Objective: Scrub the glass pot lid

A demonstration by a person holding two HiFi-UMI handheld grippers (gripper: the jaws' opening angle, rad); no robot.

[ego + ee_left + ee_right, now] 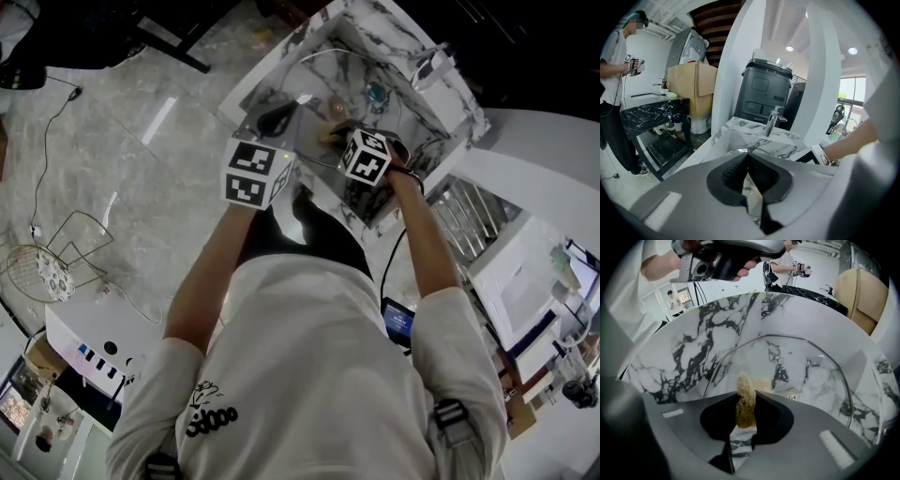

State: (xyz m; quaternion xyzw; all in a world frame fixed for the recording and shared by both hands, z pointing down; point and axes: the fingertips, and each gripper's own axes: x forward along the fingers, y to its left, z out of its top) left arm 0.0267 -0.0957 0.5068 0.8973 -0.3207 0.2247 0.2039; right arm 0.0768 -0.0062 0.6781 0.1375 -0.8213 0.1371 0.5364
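The marble sink (272,61) holds the glass pot lid (811,376), standing tilted in the basin; both arms reach forward over it; the left gripper (747,160), at the near left, has its jaws pinched together on the lid's metal rim; the right gripper (746,397) is clamped on a tan fibrous scrubber (745,408), which touches the glass near the lid's centre; the faucet (772,119) stands beyond.

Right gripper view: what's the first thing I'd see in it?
A scruffy tan scrubber sits at the picture's middle, pinched by the fingers of the right gripper. Just behind it is a big round glass pot lid, inside the black-veined marble sink.
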